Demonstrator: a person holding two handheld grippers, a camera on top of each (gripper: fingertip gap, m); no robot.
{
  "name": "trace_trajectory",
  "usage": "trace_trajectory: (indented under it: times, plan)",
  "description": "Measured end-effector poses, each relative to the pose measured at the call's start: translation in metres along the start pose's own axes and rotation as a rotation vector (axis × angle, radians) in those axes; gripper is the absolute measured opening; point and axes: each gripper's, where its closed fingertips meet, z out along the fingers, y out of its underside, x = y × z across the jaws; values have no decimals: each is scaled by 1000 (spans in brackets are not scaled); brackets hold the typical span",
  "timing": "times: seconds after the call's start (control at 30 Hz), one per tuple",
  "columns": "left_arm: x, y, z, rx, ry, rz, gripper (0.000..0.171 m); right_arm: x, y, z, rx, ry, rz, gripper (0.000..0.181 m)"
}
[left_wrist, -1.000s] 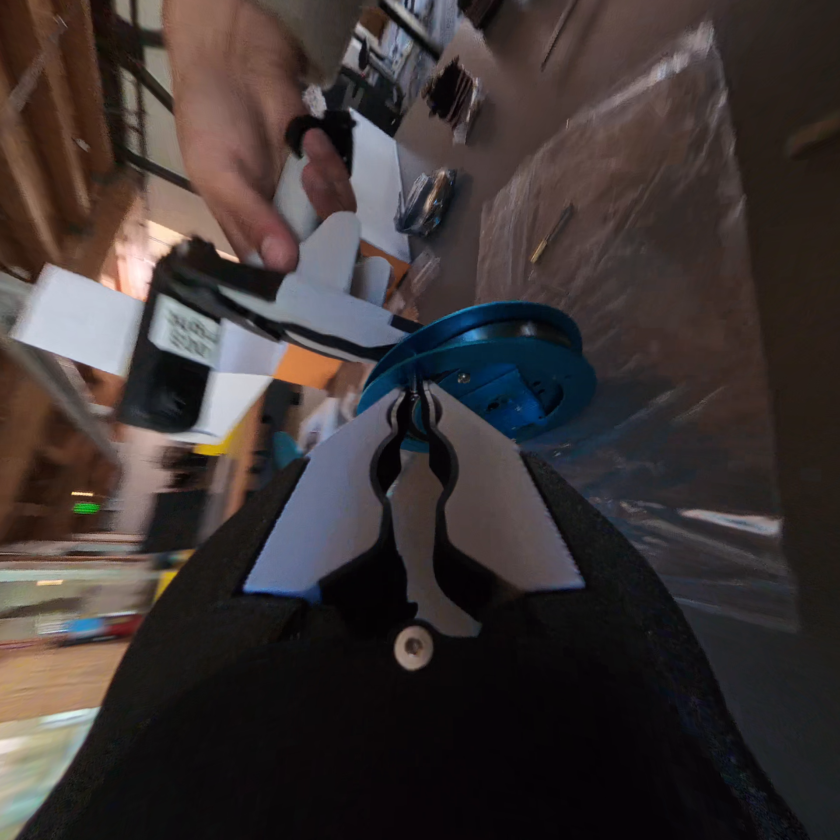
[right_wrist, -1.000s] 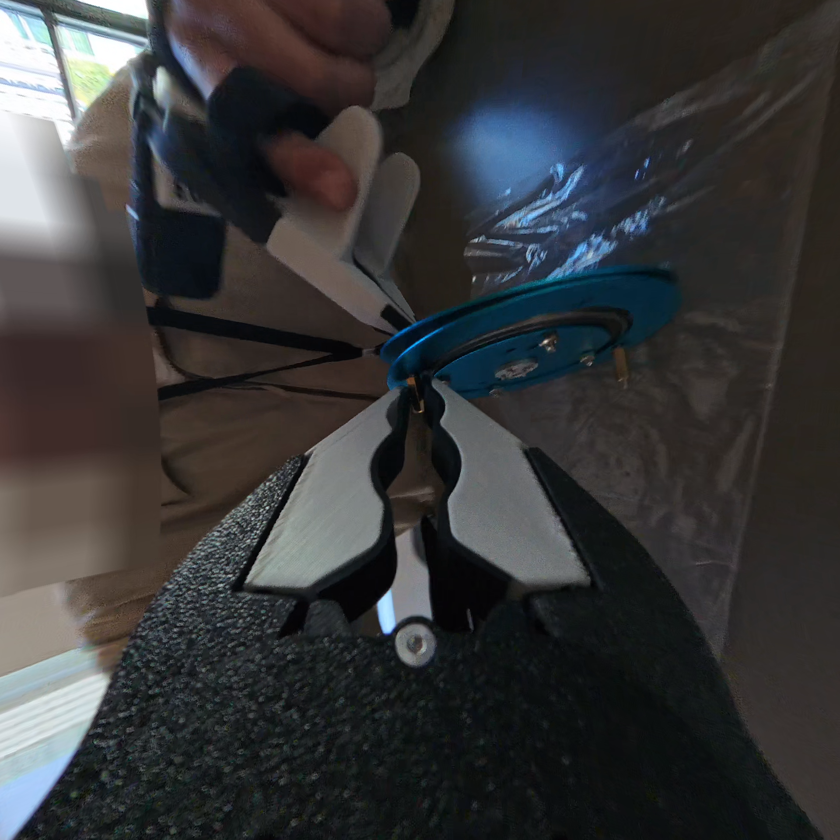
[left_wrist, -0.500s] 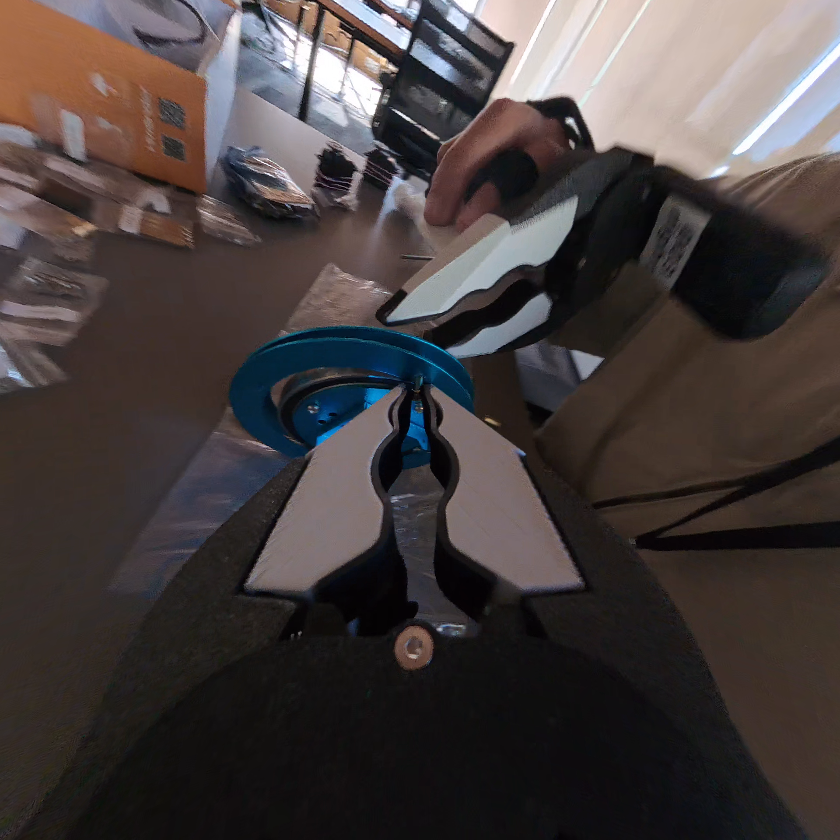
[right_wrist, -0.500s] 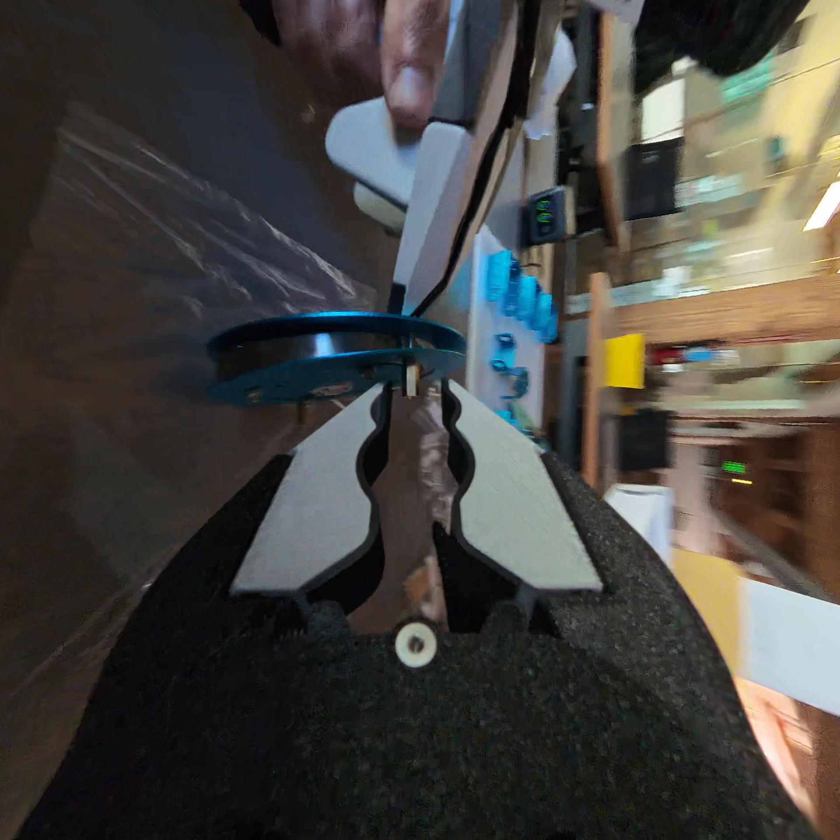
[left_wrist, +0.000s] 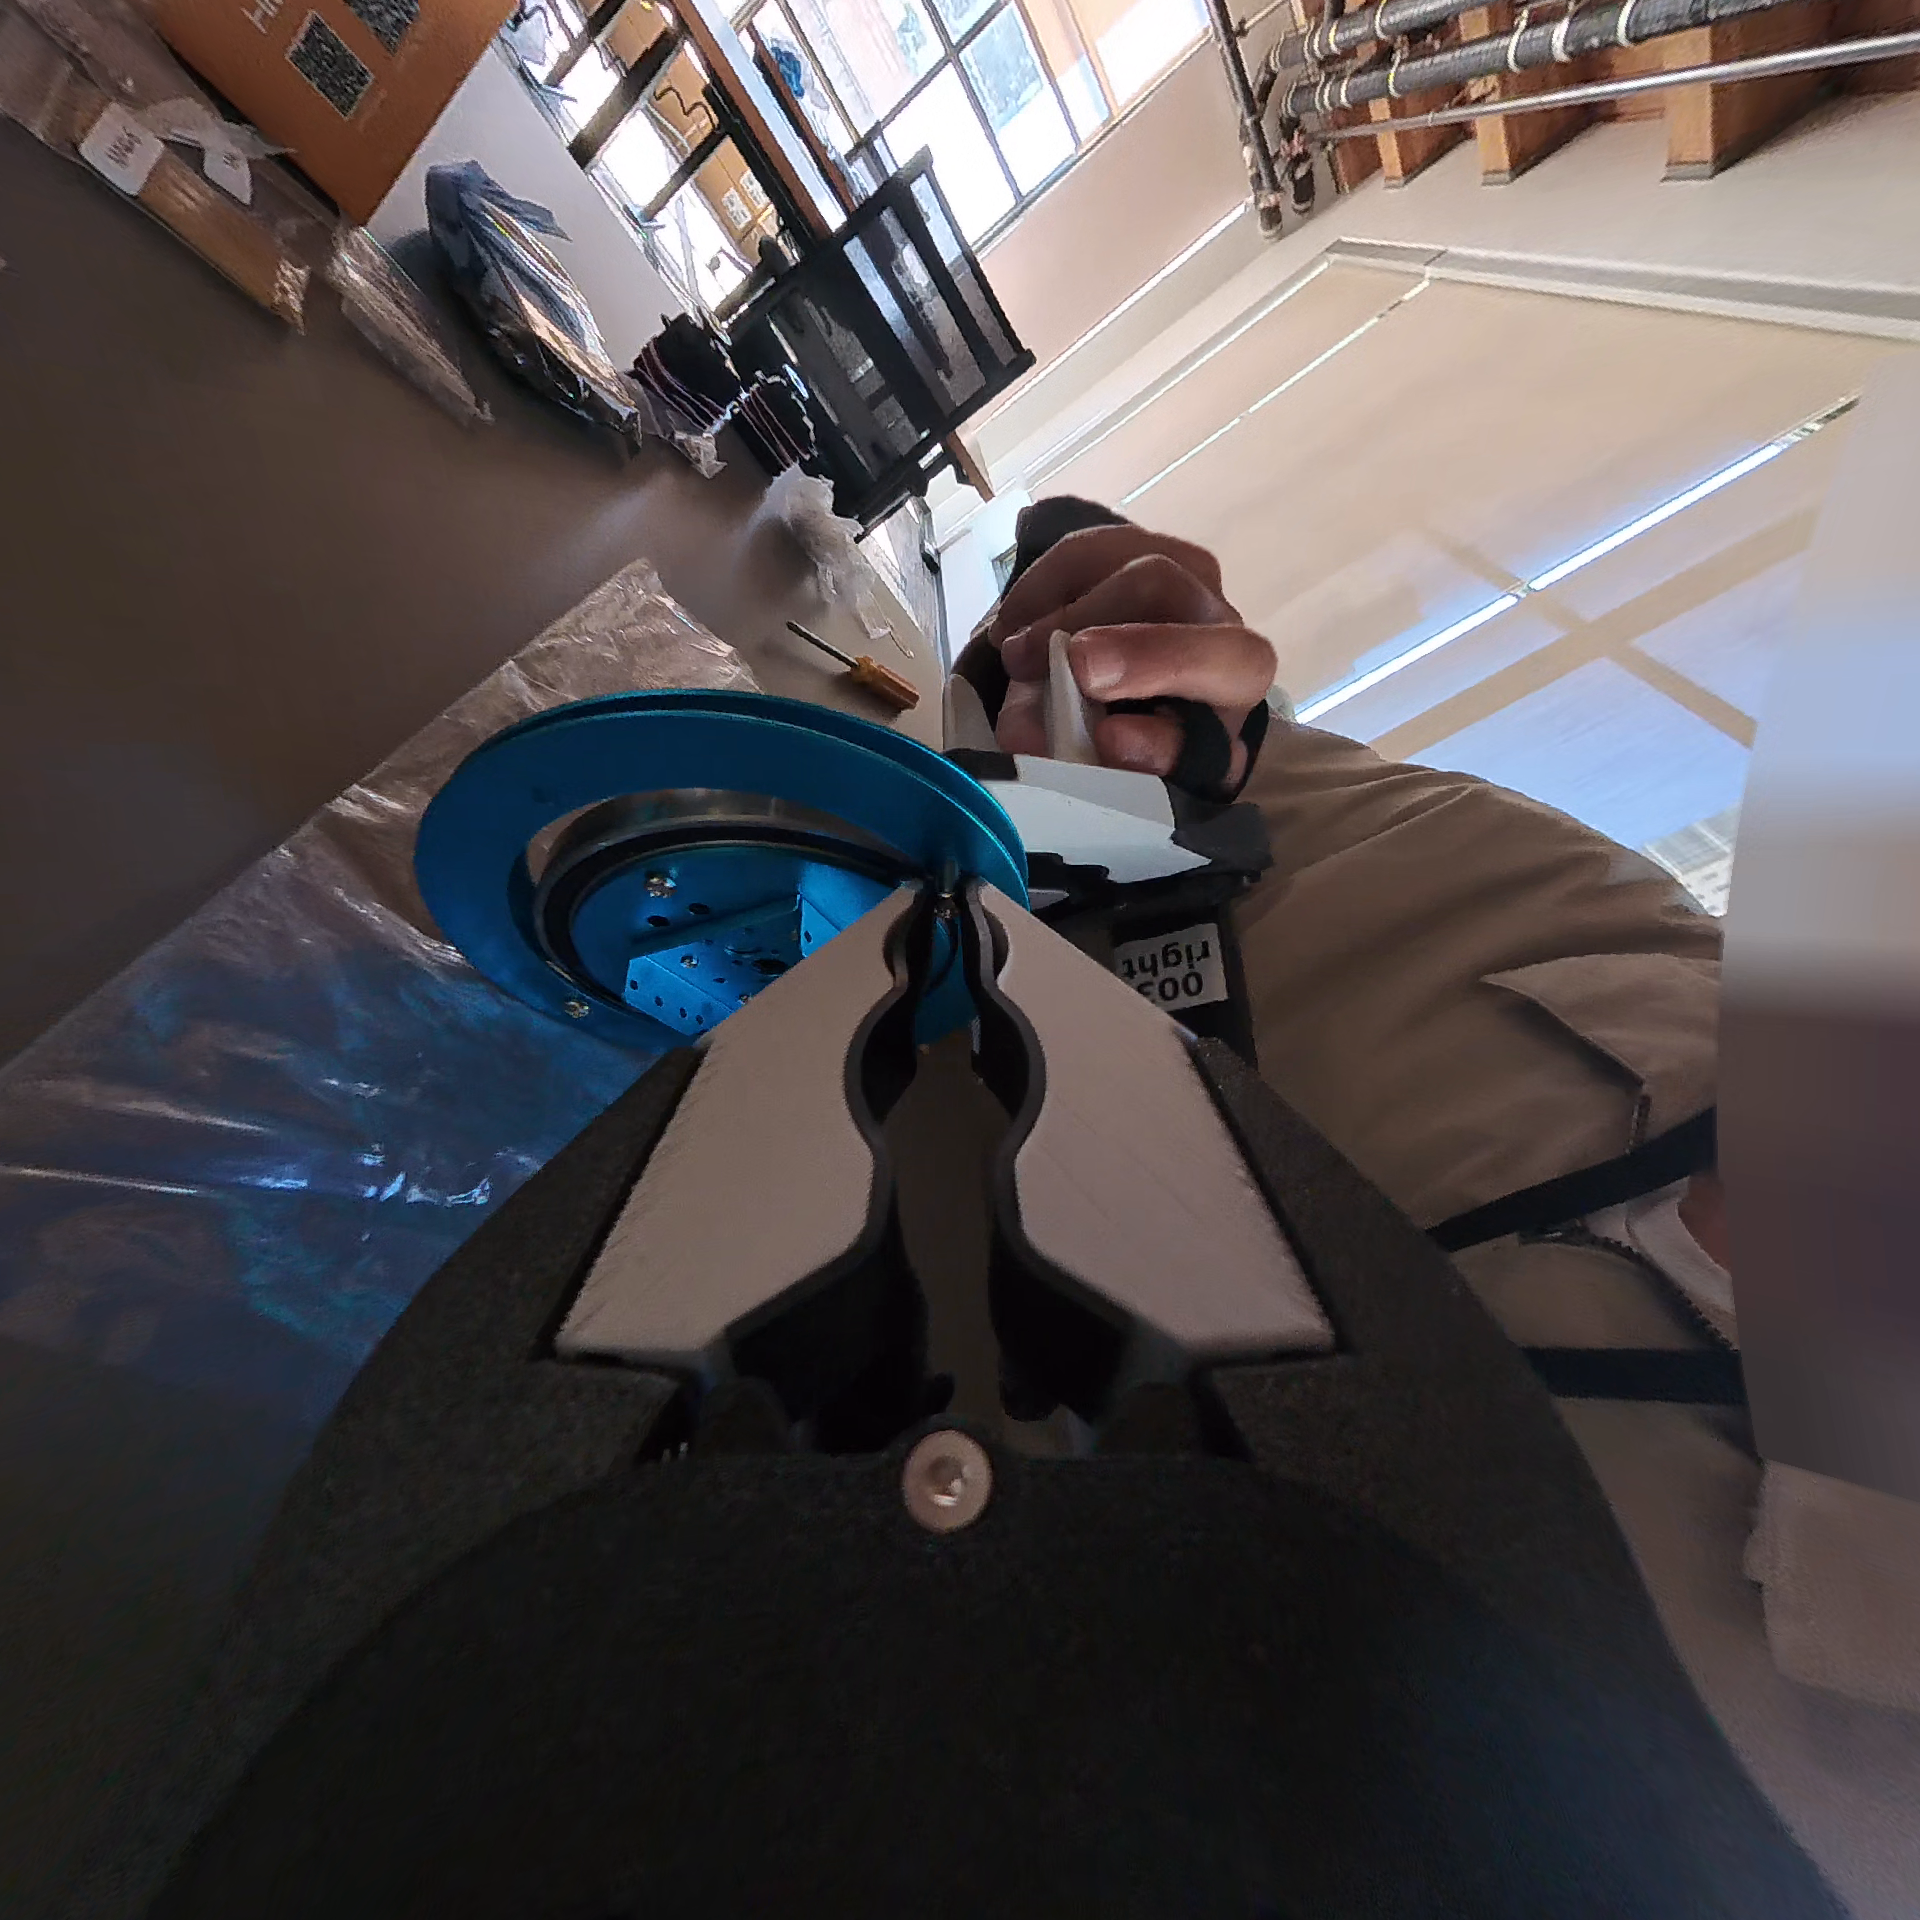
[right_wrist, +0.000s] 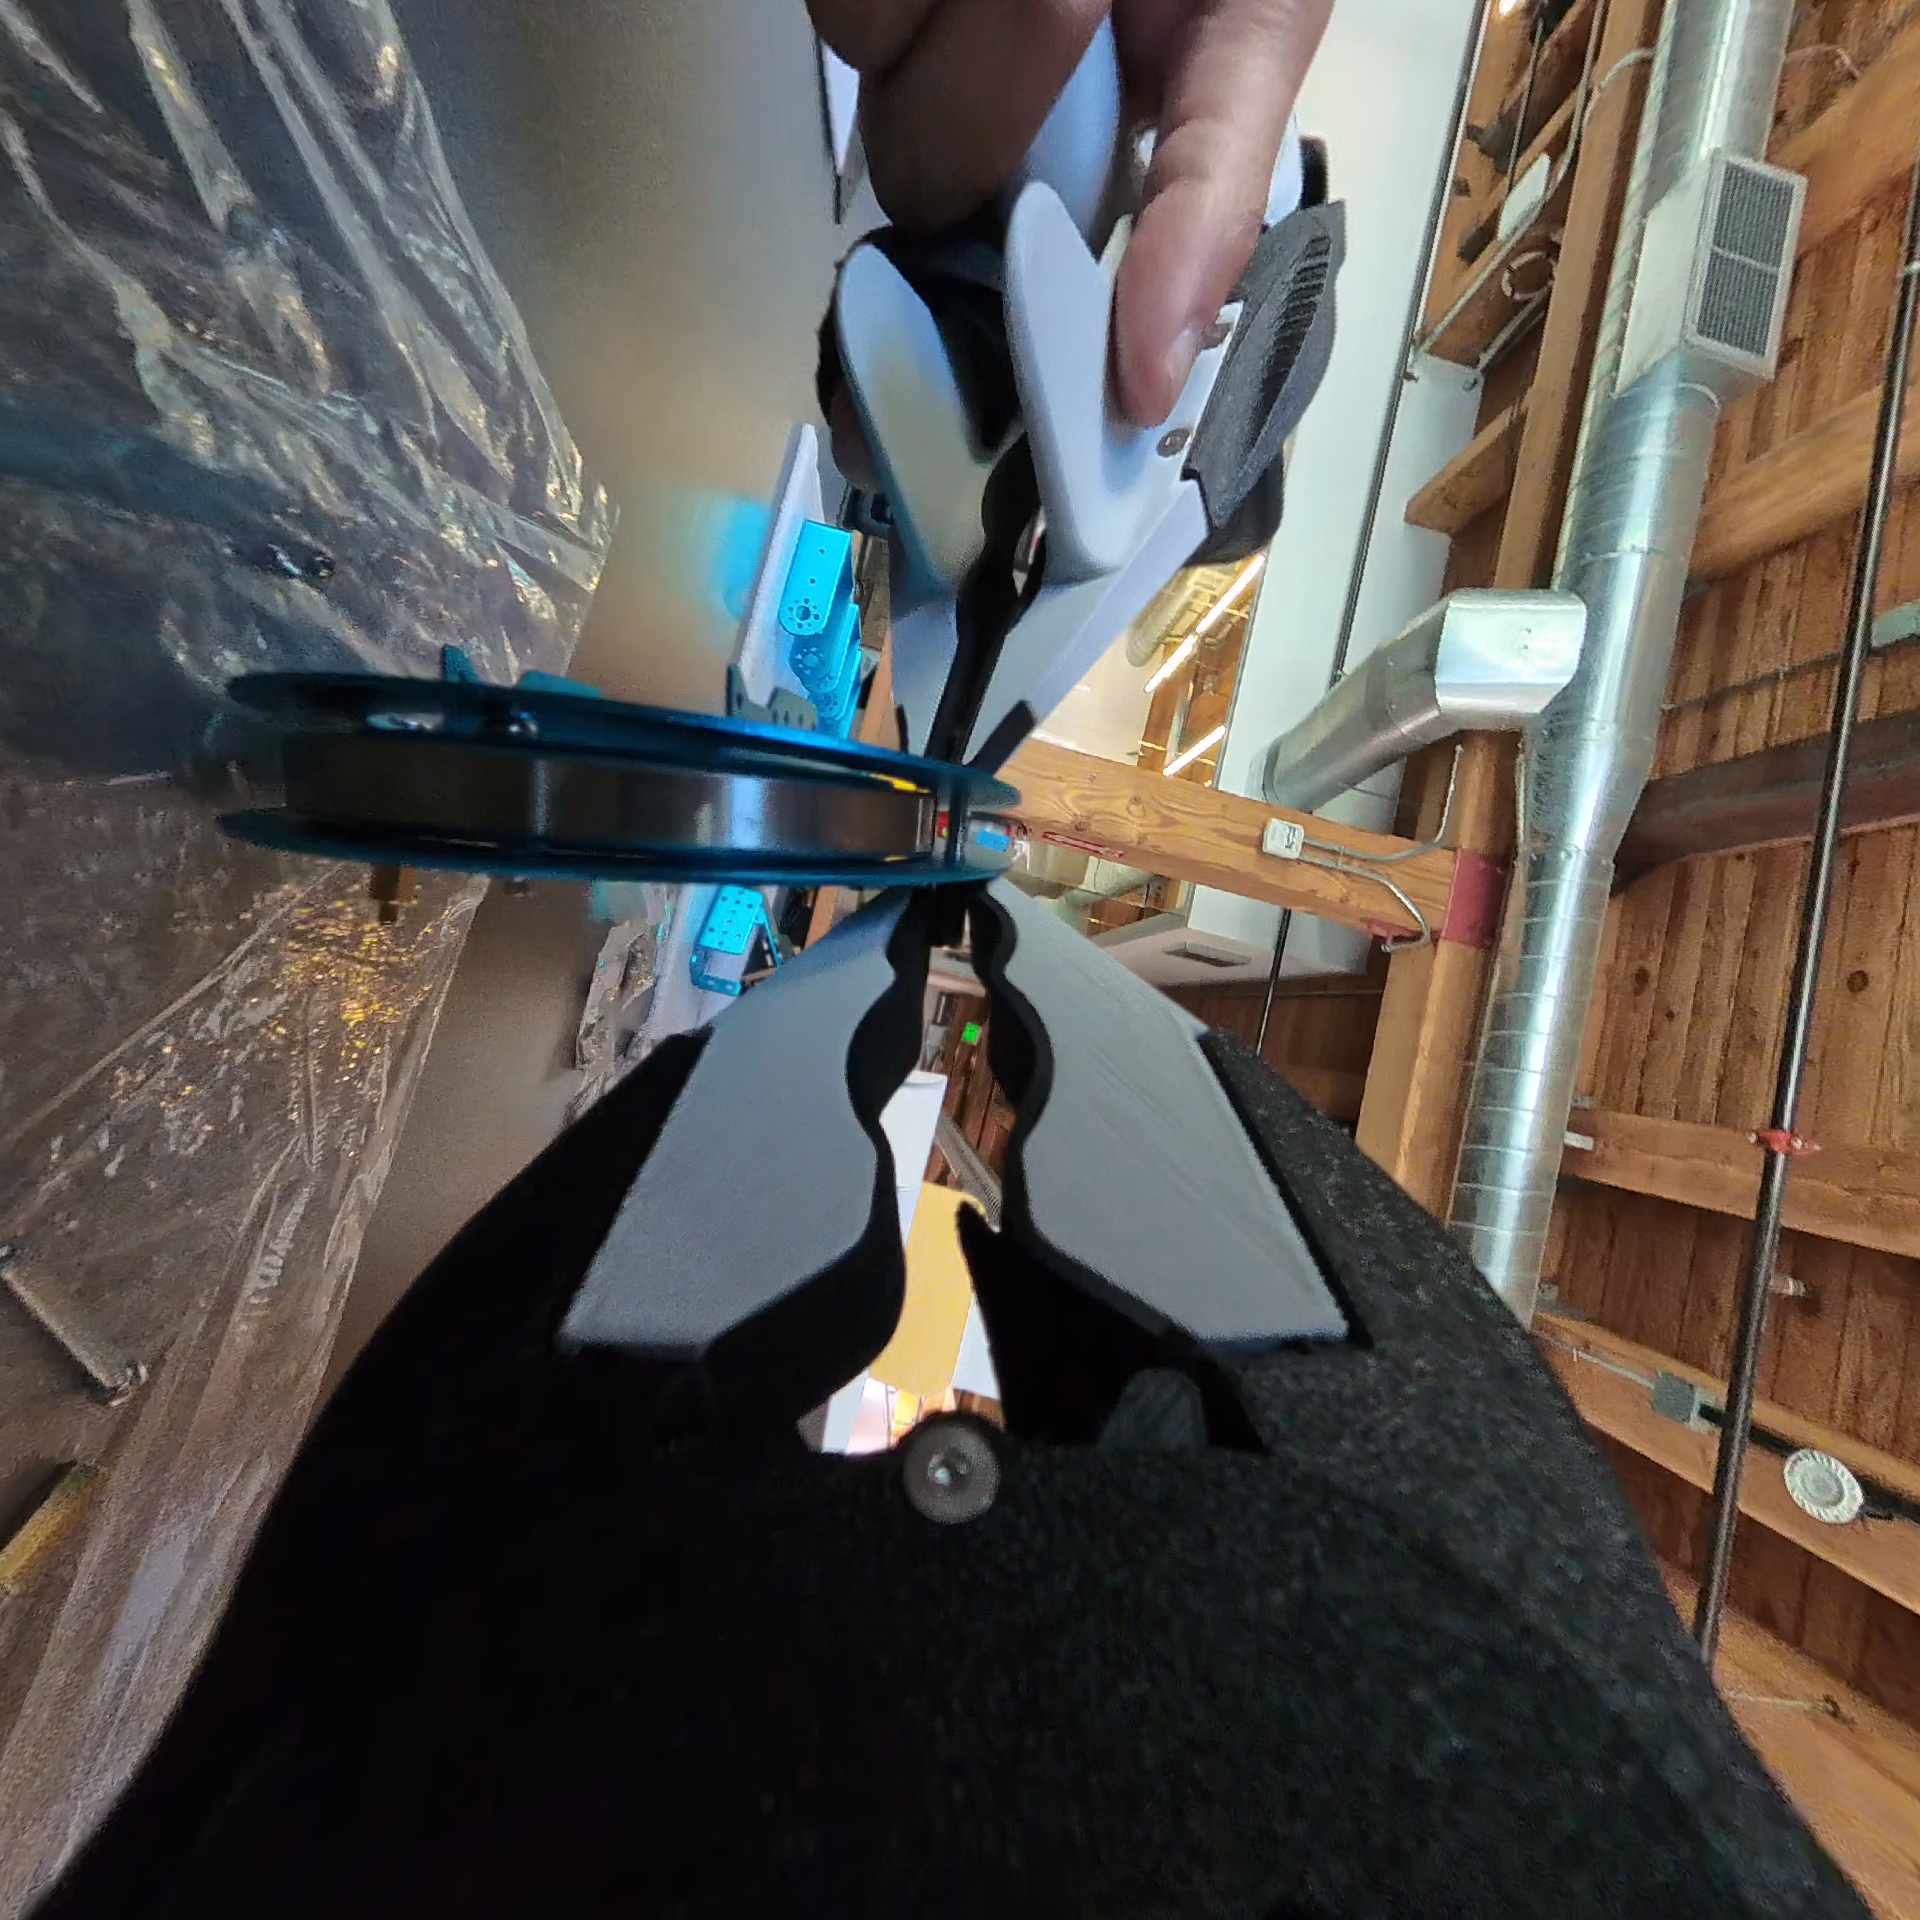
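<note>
Two hand-held grippers meet on a blue metal turntable assembly (left_wrist: 717, 800), two anodised discs around a dark bearing ring (right_wrist: 603, 805), lifted clear of the brown table (left_wrist: 208, 540). The left gripper (left_wrist: 940, 902) is clenched on a small fastener at the disc rim; the right gripper (right_wrist: 948, 914) is likewise closed on a small post at the rim's edge, with the other tool pinching from 12 o'clock. The piece looks rigid, fairly heavy and slick, so the rim and posts seem the surest hold (thin edges could slip). A crinkled clear plastic bag (left_wrist: 260, 1049) lies beneath at 9 o'clock, an orange-handled screwdriver (left_wrist: 857, 665) at 12 o'clock, a cardboard box (left_wrist: 312, 94) at 11 o'clock. A hand (left_wrist: 1127, 644) works the right tool.
</note>
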Motion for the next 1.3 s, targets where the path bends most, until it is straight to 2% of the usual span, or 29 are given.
trace_trajectory:
  times: [0.07, 0.2, 0.3, 0.43, 0.57, 0.8, 0.9, 1.0, 1.1, 1.17, 1.23, 1.3]
  plan:
    - [-2, -1, -2, 5, -33, 47, 2, 0, 0, 2, -12, -48, 56, 5]
    - [-5, 0, 1, -34, -238, 408, 1, -7, 2, 2, 11, -343, 344, 4]
    - [-5, 3, 5, -85, -374, 662, 1, -12, 0, -3, 52, -642, 563, 3]
    - [-5, 10, 11, -168, -512, 974, 2, -19, -6, -17, 100, -1047, 733, 4]
    - [-7, 14, 15, -237, -655, 1238, 0, -22, -10, -29, 120, -1474, 828, 4]
    - [-5, 18, 18, -341, -917, 1784, 0, -18, -15, -53, 174, -2315, 951, 4]
    - [-1, 22, 22, -363, -946, 1900, 0, -16, -16, -65, 212, -2560, 921, 4]
    - [3, 23, 22, -345, -919, 1855, 0, -16, -17, -67, 211, -2566, 886, 4]
    - [4, 19, 17, -275, -786, 1549, 2, -18, -18, -60, 177, -2381, 914, 6]
    - [5, 17, 13, -227, -667, 1295, 2, -20, -18, -48, 172, -2126, 942, 13]
    - [5, 16, 11, -185, -562, 1059, 2, -22, -12, -32, 139, -1807, 935, 34]
    - [6, 17, 10, -160, -462, 881, 2, -18, -7, -20, 128, -1488, 922, 44]
